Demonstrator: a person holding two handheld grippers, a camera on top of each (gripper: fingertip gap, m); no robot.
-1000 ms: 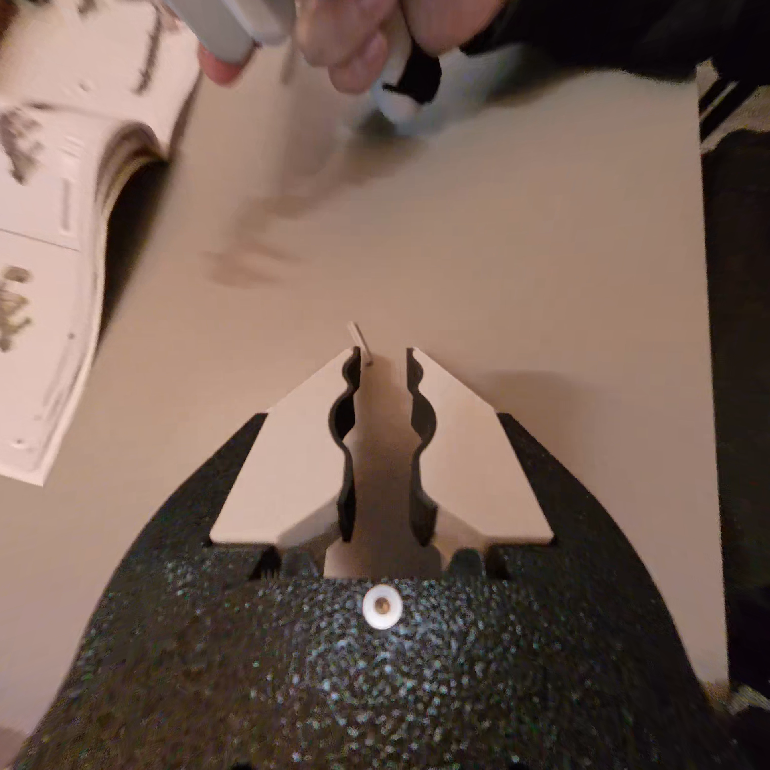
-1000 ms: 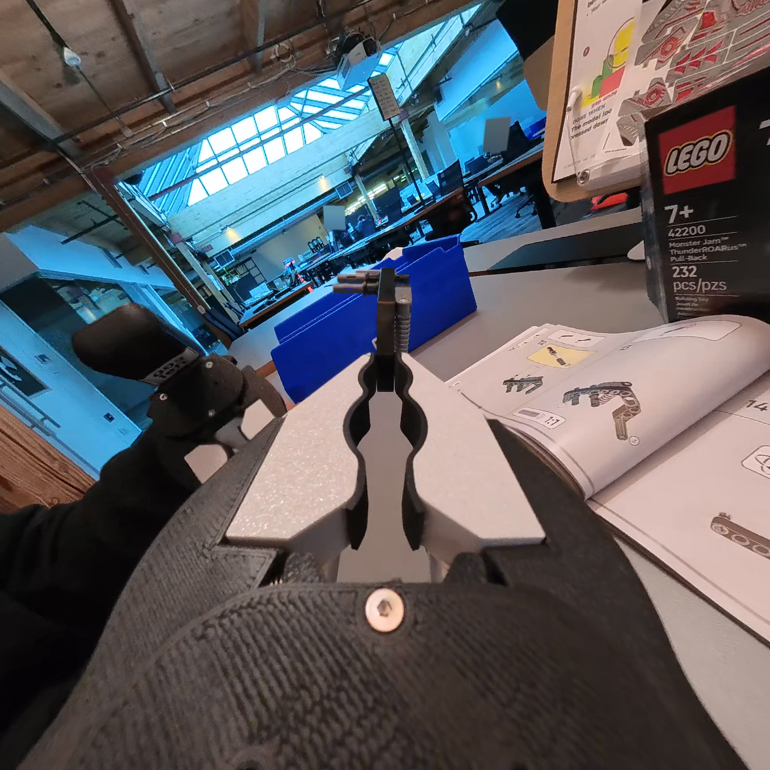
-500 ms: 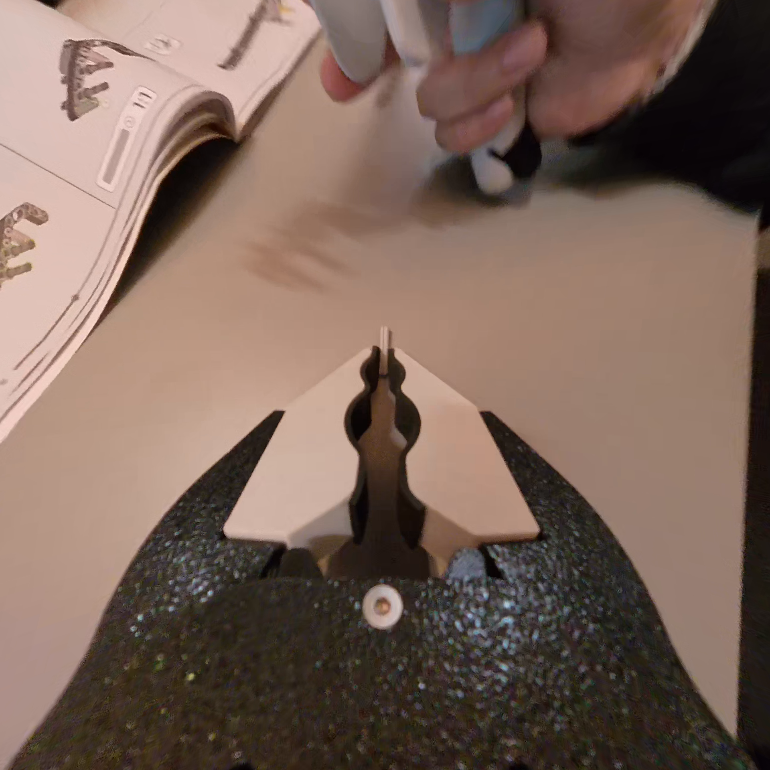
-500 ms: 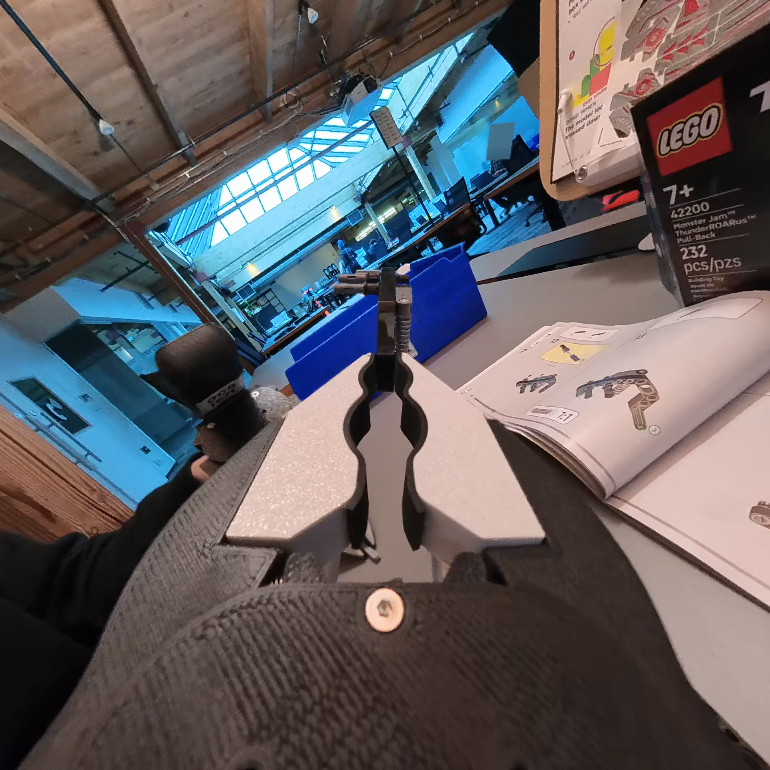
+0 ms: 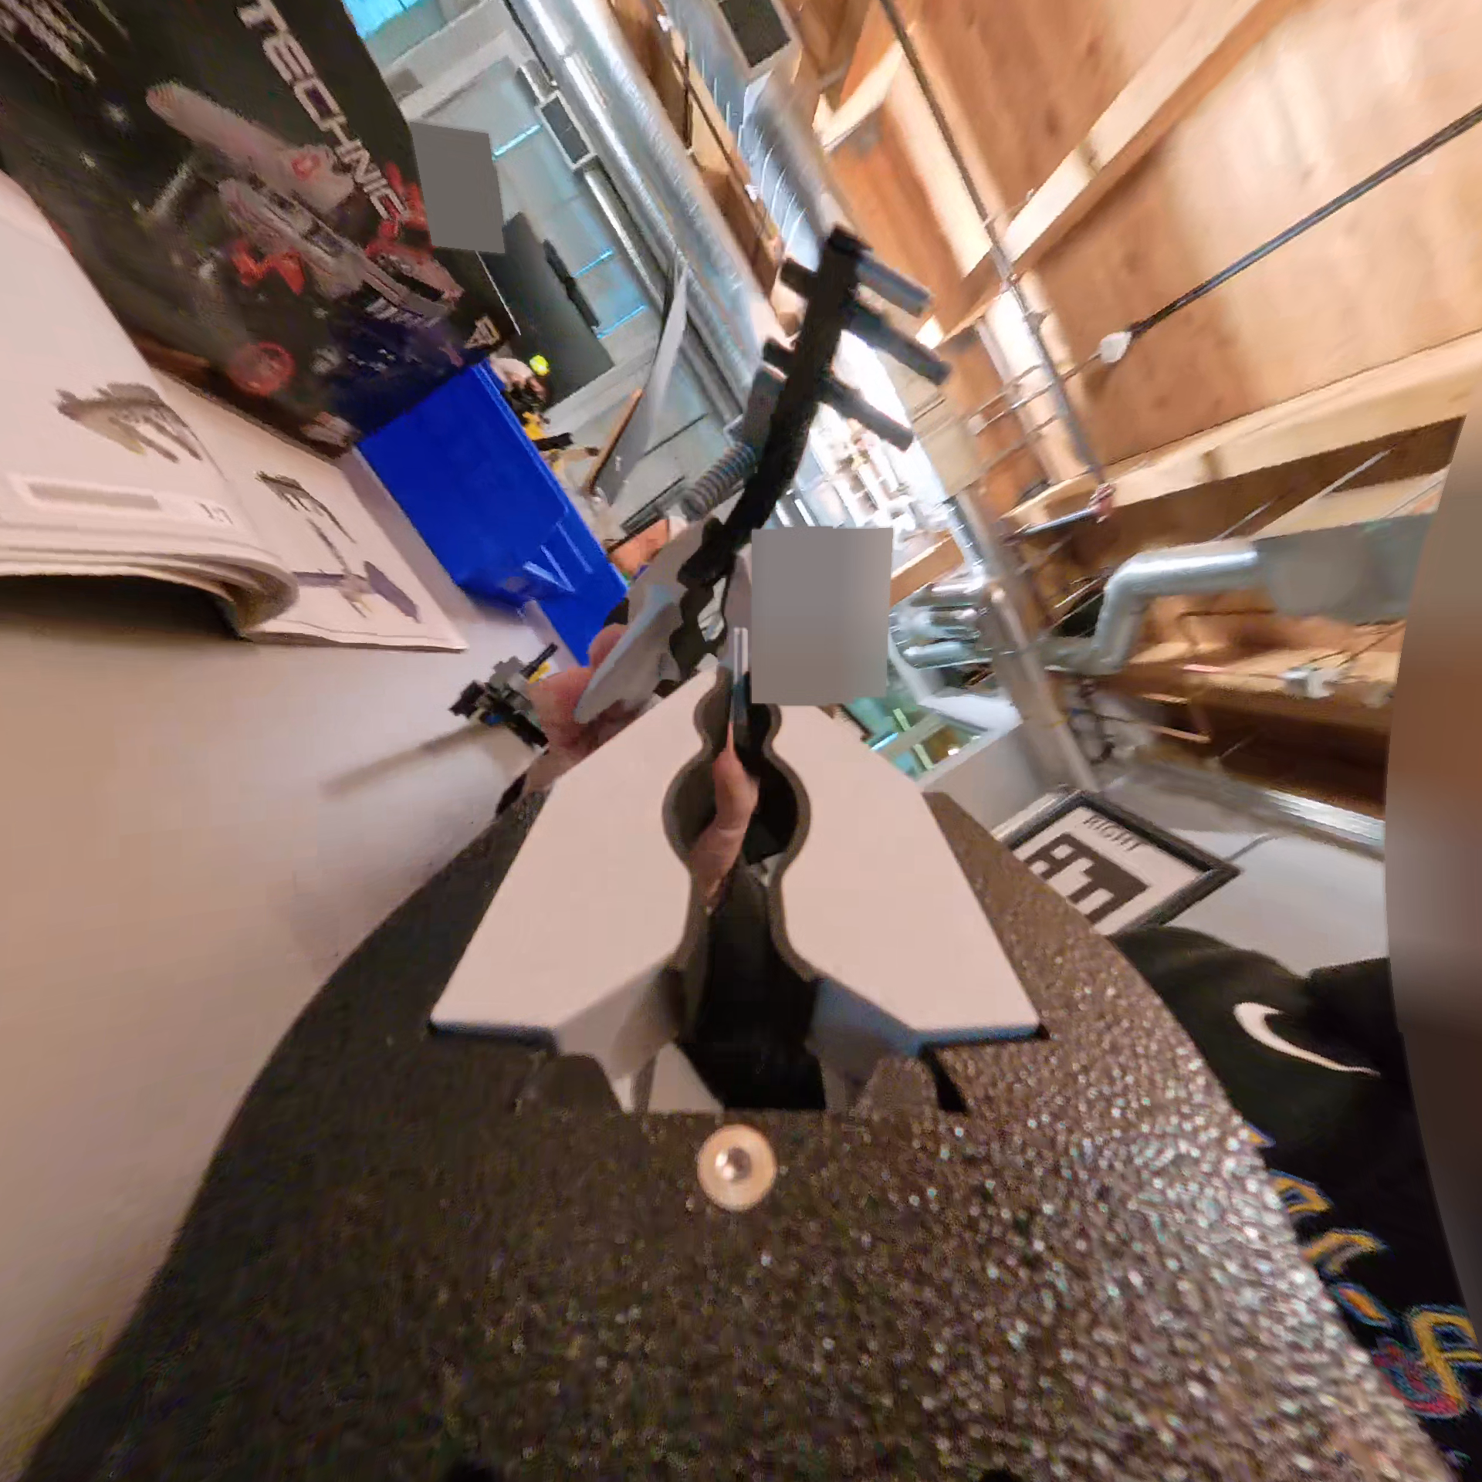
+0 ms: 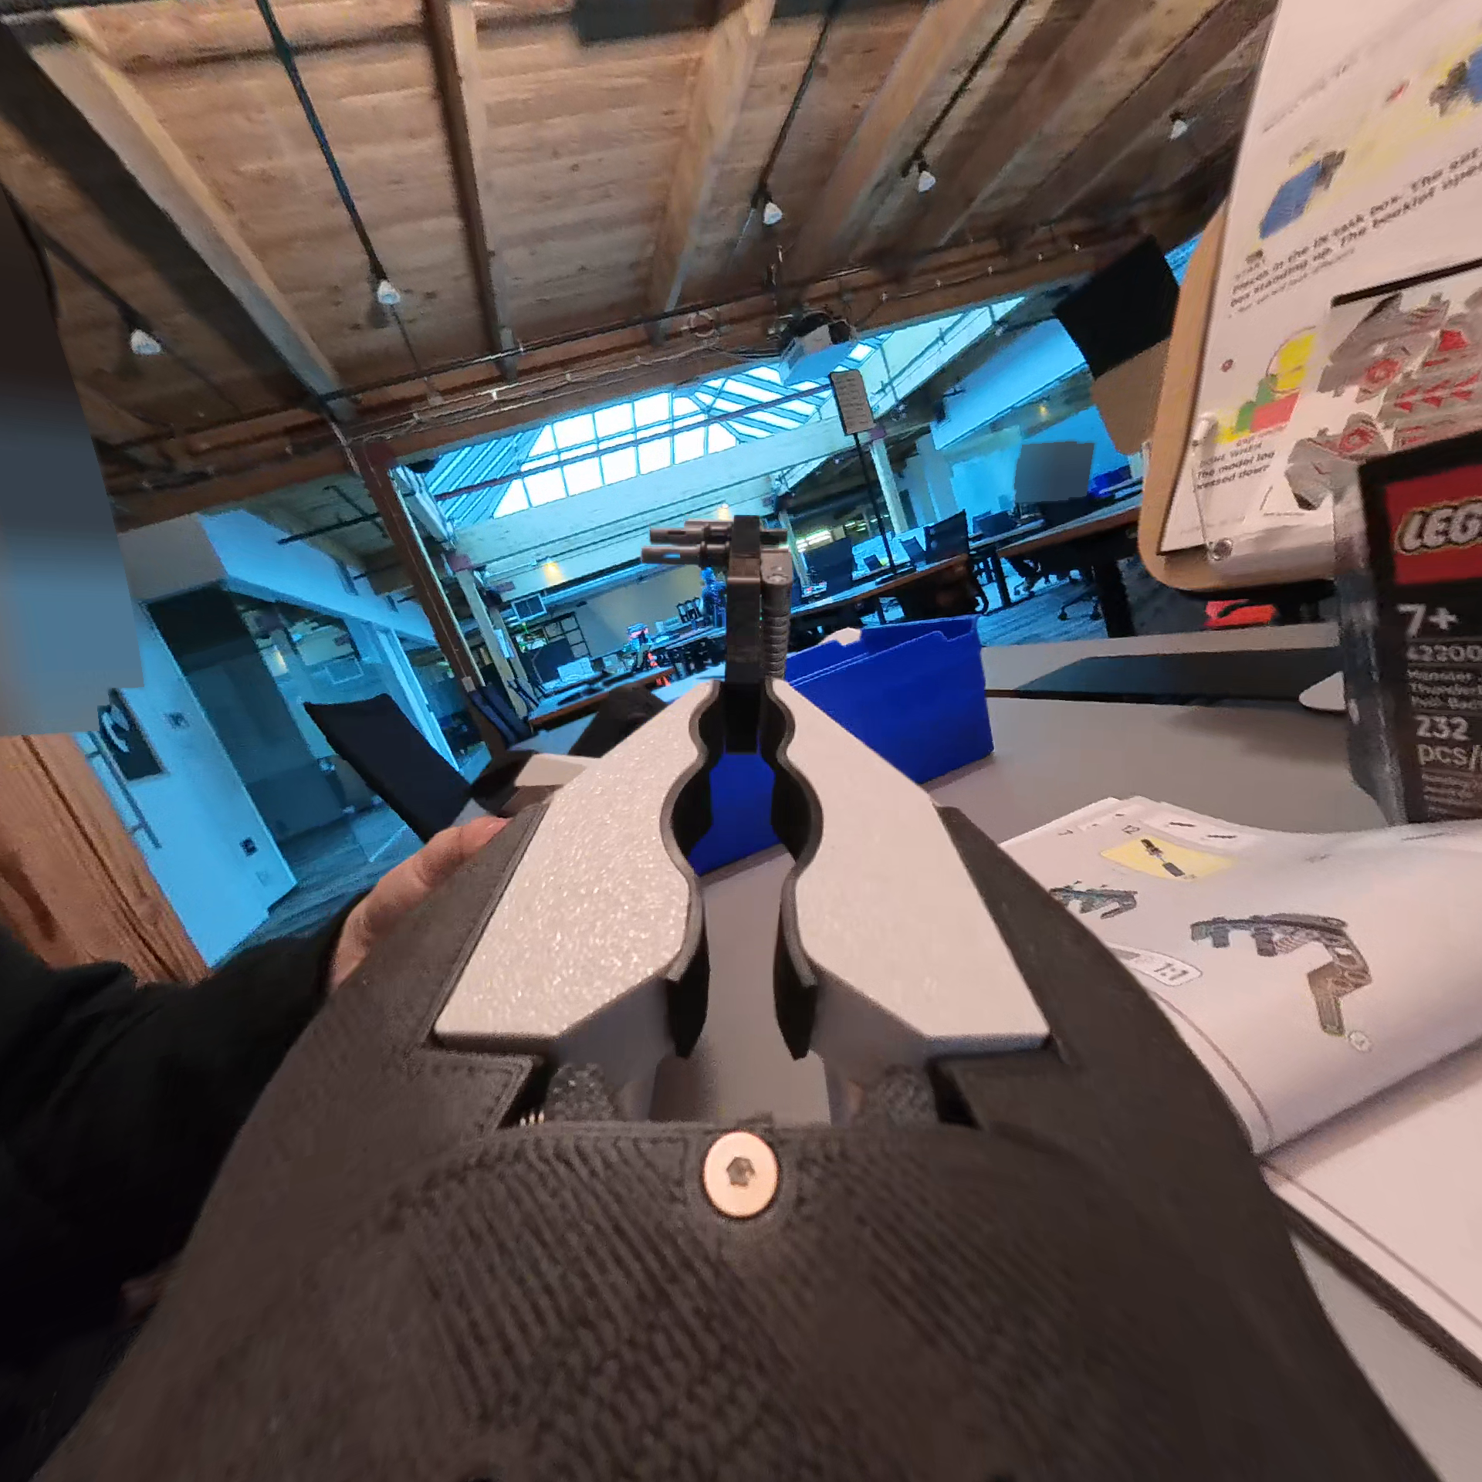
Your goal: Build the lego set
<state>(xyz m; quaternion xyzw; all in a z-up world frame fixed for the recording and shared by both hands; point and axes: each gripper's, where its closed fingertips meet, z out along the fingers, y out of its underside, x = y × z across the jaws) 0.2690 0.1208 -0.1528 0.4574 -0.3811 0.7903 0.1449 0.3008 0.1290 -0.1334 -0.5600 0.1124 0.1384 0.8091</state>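
Now my left gripper (image 5: 739, 690) is off the table and swung level; a second ago its camera looked straight down at bare tabletop with the fingers spread, and now they are pressed together on a thin pale pin (image 5: 739, 651) whose tip pokes out just above centre frame. My right gripper (image 6: 742, 706) pinches the black lego assembly (image 6: 744, 609) as before, upright at centre frame, its pegs pointing left and a ribbed grey part on its right side. In the left wrist view that same assembly (image 5: 810, 377) rises upper centre, apart from the pin, with my right gripper's grey finger (image 5: 633, 641) just left of the pin.

The open instruction booklet (image 6: 1251, 946) fills the lower right of the right view, its edge near my gripper body. The blue bin (image 6: 890, 706) sits behind the fingertips, the set box (image 6: 1419, 641) at the right edge. A small partly built cluster (image 5: 505, 694) lies on the table (image 5: 160, 802) at centre left, with bare tabletop below it.
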